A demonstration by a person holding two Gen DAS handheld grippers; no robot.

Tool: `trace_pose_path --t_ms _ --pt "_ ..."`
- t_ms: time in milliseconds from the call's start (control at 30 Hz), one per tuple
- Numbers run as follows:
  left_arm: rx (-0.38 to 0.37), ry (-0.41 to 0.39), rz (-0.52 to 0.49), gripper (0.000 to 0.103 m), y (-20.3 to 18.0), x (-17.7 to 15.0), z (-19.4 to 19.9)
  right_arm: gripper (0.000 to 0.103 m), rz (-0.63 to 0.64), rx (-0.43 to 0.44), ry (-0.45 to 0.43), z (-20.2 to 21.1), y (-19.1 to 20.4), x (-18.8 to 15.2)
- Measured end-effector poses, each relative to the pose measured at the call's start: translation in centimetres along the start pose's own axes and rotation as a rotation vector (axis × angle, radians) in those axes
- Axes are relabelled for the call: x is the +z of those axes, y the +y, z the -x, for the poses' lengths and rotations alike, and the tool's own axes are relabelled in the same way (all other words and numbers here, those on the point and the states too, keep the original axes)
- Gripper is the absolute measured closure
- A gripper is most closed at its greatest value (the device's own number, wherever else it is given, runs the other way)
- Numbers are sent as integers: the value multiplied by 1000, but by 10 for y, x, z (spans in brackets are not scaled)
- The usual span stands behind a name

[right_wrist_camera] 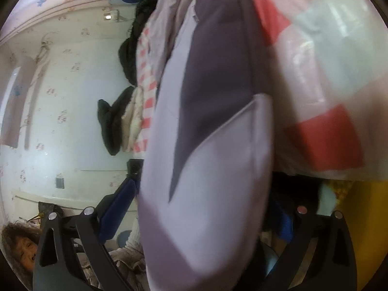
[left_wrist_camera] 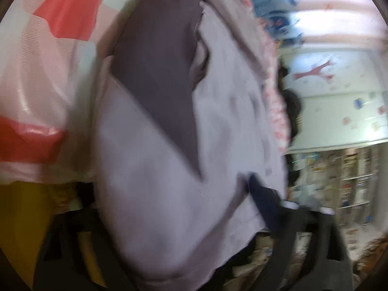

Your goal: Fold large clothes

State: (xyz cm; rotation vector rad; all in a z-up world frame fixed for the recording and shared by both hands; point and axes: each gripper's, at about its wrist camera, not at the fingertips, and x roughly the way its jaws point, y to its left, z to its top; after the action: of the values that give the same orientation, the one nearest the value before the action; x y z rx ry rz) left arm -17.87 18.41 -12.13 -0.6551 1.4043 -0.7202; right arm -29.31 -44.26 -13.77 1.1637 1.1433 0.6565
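A lavender garment (left_wrist_camera: 150, 169) with a dark purple panel (left_wrist_camera: 157, 77) fills the middle of both views, bunched thick and blurred. It lies between the jaws of my left gripper (left_wrist_camera: 167, 194). The blue pad (left_wrist_camera: 260, 198) touches its right edge, and the cloth hides the other finger. In the right wrist view the same garment (right_wrist_camera: 206, 194) sits between the wide jaws of my right gripper (right_wrist_camera: 206, 196). Its blue pad (right_wrist_camera: 118, 208) stands just off the cloth's left edge, and the opposite finger (right_wrist_camera: 315, 247) shows only behind the cloth.
A pink, red and white checked cover (left_wrist_camera: 48, 72) lies close beside the garment. A pink-checked cloth (right_wrist_camera: 145, 77) and a black garment (right_wrist_camera: 111, 126) sit against the papered wall. Shelves (left_wrist_camera: 351, 181) stand at the right, something yellow (left_wrist_camera: 19, 230) is low, and a person's hair (right_wrist_camera: 14, 237) is at the edge.
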Motion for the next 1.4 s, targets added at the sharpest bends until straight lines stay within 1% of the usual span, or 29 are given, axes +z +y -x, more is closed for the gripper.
trace_pose_path --t_ms 33,67,100,133,167,200,300,333,433,467,500,533,567,600,633,667,700,733,767,800,867,933,967,1000,1033,1067,1100,1200,1400 --pt "33 4 -3 55 -2 -3 2 25 2 4 -4 -3 0 -1" --pt "53 -4 -8 73 -4 -6 6 49 10 15 -8 -7 1 -3" --pt "68 -14 -9 80 -8 -7 10 59 12 23 -11 -11 1 -4" --pt "83 -32 -20 83 -14 -10 16 62 22 9 -17 -11 2 -5" --pt "95 -44 -34 86 -20 -12 20 68 41 1 -28 -13 4 -7" --pt "102 -57 -48 88 -27 -15 25 71 51 11 -45 -12 7 -8" --pt "70 -88 -104 90 -54 -27 49 76 96 51 -106 -1 23 -12" --pt "57 -95 -142 90 -67 -35 60 76 129 69 -128 7 35 -16" --pt "66 -76 -231 90 -90 -62 79 76 208 81 -110 21 60 -28" --pt "82 -58 -257 88 -91 -69 81 76 221 75 -94 20 64 -32" --pt "124 -48 -281 85 -101 -72 73 74 234 56 -68 22 63 -38" --pt "171 -48 -289 82 -101 -76 70 72 231 35 -57 22 60 -40" --pt "247 -58 -286 70 -96 -79 67 66 215 17 -45 22 52 -42" --pt "296 -70 -281 58 -92 -81 64 59 191 8 -29 19 43 -44" --pt "339 -87 -277 52 -90 -82 62 55 168 -5 -12 16 30 -46" --pt "375 -116 -269 42 -89 -84 61 47 142 -14 -10 15 18 -48" --pt "385 -144 -256 31 -88 -86 60 42 108 -8 -8 15 7 -49" --pt "384 -160 -249 26 -87 -86 59 41 69 22 -4 12 -6 -50" --pt "375 -185 -237 18 -87 -85 59 37 50 44 -7 11 -13 -52" --pt "359 -198 -226 16 -86 -83 59 31 34 60 -11 8 -17 -52" --pt "321 -183 -210 16 -80 -76 51 30 23 99 -11 4 -18 -51" --pt "321 -186 -217 16 -83 -71 42 30 30 120 -18 3 -15 -48" --pt "338 -194 -233 22 -91 -72 30 30 39 127 -25 3 -12 -46" --pt "384 -204 -267 38 -96 -73 29 30 59 123 -35 7 -11 -47" --pt "444 -205 -295 43 -97 -75 29 30 77 110 -49 10 -8 -47" --pt "467 -211 -307 53 -98 -77 26 40 95 93 -64 12 -4 -47" --pt "487 -221 -320 61 -101 -79 27 58 109 85 -73 11 0 -49" --pt "554 -252 -368 71 -112 -87 31 66 131 48 -105 13 3 -55" --pt "675 -311 -468 77 -135 -99 30 69 145 19 -118 12 10 -59"
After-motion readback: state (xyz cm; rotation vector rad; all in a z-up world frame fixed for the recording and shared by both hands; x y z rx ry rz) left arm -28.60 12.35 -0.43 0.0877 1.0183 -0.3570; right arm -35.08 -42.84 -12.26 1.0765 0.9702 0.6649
